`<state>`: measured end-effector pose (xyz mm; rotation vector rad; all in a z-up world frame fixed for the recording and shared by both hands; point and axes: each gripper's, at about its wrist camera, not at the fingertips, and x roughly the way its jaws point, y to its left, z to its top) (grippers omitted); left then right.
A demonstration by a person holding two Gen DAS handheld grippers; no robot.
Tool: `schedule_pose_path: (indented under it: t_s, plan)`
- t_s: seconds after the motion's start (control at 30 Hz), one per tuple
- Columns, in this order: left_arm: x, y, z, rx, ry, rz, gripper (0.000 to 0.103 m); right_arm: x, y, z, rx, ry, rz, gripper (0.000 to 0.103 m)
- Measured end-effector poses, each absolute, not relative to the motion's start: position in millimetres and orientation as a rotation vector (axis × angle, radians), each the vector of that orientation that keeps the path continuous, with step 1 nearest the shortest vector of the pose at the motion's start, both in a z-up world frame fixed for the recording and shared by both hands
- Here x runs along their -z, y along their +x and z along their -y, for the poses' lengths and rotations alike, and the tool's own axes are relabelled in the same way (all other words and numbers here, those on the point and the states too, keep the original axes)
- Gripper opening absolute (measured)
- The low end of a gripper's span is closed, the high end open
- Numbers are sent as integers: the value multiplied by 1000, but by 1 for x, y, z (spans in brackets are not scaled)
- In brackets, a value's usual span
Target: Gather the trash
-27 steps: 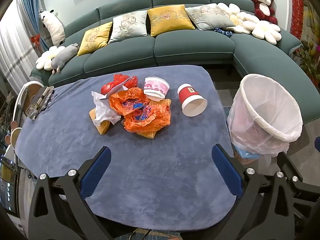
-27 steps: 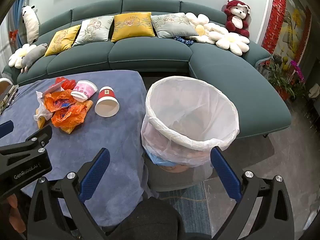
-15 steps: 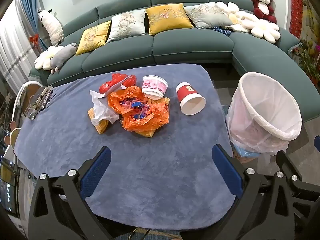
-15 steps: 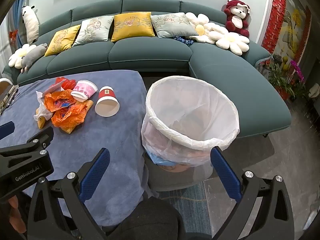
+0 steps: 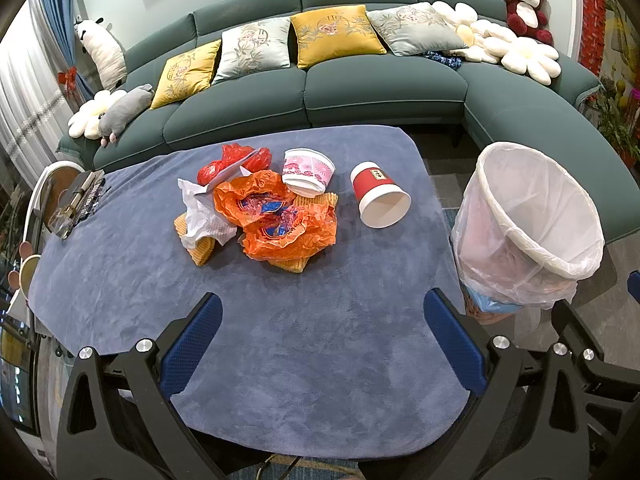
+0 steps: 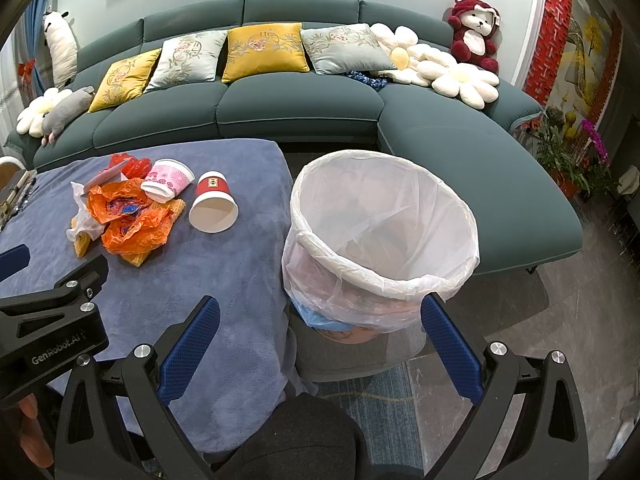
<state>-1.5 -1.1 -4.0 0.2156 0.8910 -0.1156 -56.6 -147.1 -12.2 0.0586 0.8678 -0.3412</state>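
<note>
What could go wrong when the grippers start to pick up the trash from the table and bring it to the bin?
1. The red paper cup lies on its side near the table edge, so a nudge may roll it off.
2. The orange plastic bags are tangled with the white wrapper; lifting one may drag the others.
3. The bin stands off the table beside it, so light pieces may miss its liner.

Two fisheye wrist cameras tilt downward from the near edge of a blue-covered table, facing a green sofa. The left view centres the tabletop; the right view sits nearer the lined trash bin. Both share table, bin and sofa.
</note>
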Motion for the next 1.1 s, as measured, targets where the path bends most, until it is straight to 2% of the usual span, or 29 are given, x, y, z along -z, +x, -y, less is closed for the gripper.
schedule_pose_path:
  t_s: [1.1]
  plan:
    - [8, -2, 0, 111, 217, -905, 96, 15, -55, 143, 337, 58, -871, 96]
